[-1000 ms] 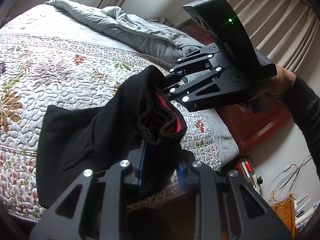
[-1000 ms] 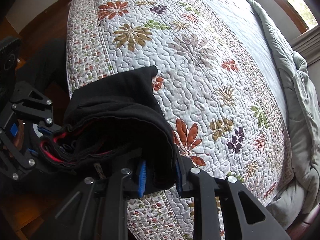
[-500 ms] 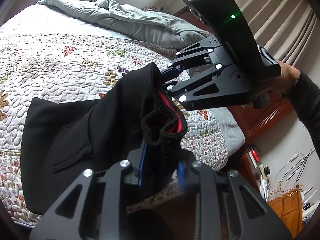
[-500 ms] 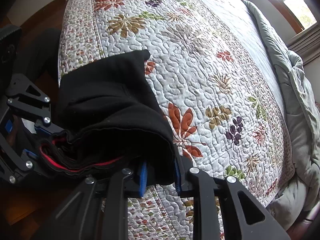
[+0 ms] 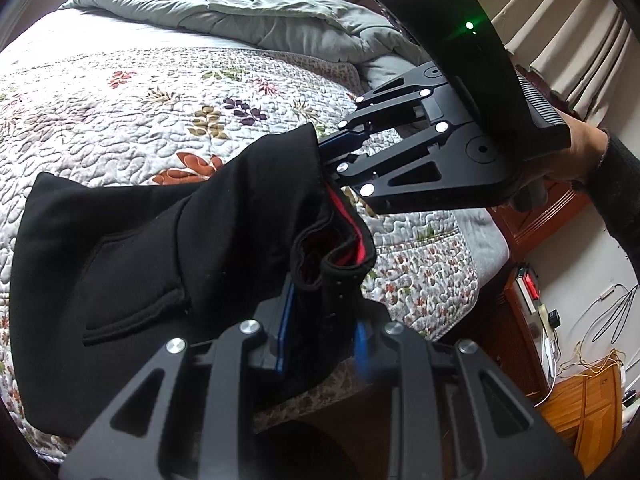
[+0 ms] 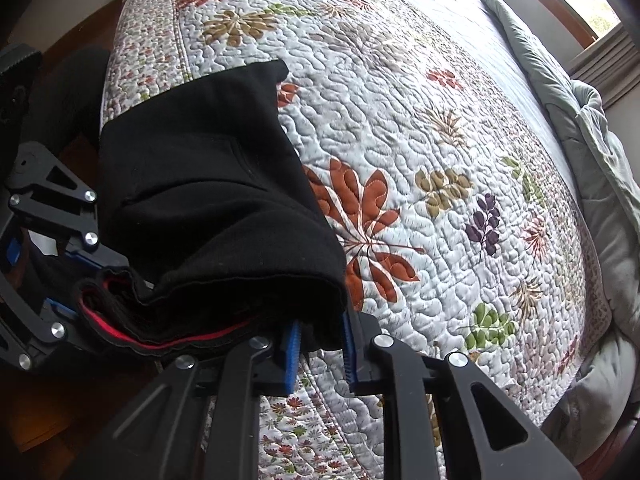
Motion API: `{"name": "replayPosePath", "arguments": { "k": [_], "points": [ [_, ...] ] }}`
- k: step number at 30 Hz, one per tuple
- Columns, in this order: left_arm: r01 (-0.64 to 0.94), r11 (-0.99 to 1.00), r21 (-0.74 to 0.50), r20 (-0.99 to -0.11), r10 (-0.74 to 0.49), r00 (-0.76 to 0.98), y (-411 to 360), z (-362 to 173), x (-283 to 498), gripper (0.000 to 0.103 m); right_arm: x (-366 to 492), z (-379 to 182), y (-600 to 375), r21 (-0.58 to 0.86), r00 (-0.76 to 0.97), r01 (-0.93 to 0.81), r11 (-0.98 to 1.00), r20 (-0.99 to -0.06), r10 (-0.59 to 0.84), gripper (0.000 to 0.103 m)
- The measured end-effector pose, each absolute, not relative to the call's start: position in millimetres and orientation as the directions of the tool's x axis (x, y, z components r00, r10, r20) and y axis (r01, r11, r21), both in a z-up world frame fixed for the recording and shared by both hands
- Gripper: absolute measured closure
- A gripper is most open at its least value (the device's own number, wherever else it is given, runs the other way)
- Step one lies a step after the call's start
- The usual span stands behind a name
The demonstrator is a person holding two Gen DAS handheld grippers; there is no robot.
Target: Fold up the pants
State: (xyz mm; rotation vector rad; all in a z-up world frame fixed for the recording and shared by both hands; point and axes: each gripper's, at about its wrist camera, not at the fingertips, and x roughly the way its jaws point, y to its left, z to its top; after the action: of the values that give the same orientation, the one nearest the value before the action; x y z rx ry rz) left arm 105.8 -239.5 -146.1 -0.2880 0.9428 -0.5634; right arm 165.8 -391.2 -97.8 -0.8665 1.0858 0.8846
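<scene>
The black pants (image 5: 132, 264) with a red-lined waistband lie folded on the quilted bed, and also show in the right wrist view (image 6: 208, 184). My left gripper (image 5: 320, 332) is shut on the waistband end near the bed's edge. My right gripper (image 6: 320, 340) is shut on the other corner of the same end; it also shows in the left wrist view (image 5: 326, 156). The held end is lifted a little above the quilt. The left gripper shows in the right wrist view (image 6: 60, 276) at the left.
The floral quilt (image 6: 440, 140) covers the bed. A rumpled grey duvet (image 5: 248, 20) lies along its far side. A wooden nightstand (image 5: 532, 216), curtains (image 5: 560, 20), cables and a wooden box (image 5: 588, 412) stand beside the bed.
Both grippers have carried the held end of the pants further over the bed, and the pants lie flatter on the quilt. Both stay shut on the fabric.
</scene>
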Motion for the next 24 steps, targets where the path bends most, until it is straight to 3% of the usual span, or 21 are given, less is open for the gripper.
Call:
{"name": "replayPosePath", "arguments": {
  "k": [15, 18, 20, 24],
  "points": [
    [0.346, 0.84, -0.418, -0.726, -0.538, 0.428, -262, -173, 105, 0.077, 167, -128, -415, -0.07, 0.189, -0.882, 0.466, -0.958, 0.214, 0.084],
    [0.352, 0.817, -0.458, -0.703, -0.574, 0.418, -258, -174, 103, 0.068, 169, -126, -424, -0.038, 0.19, -0.844, 0.535, -0.954, 0.231, 0.075],
    [0.347, 0.792, -0.502, -0.682, -0.609, 0.404, -252, -175, 101, 0.055, 173, -127, -436, 0.0, 0.182, -0.792, 0.611, -0.955, 0.235, 0.062],
    [0.329, 0.74, -0.587, -0.64, -0.673, 0.372, -237, -178, 95, 0.043, 175, -139, -487, 0.132, 0.145, -0.596, 0.792, -0.953, 0.267, 0.061]
  ]
}}
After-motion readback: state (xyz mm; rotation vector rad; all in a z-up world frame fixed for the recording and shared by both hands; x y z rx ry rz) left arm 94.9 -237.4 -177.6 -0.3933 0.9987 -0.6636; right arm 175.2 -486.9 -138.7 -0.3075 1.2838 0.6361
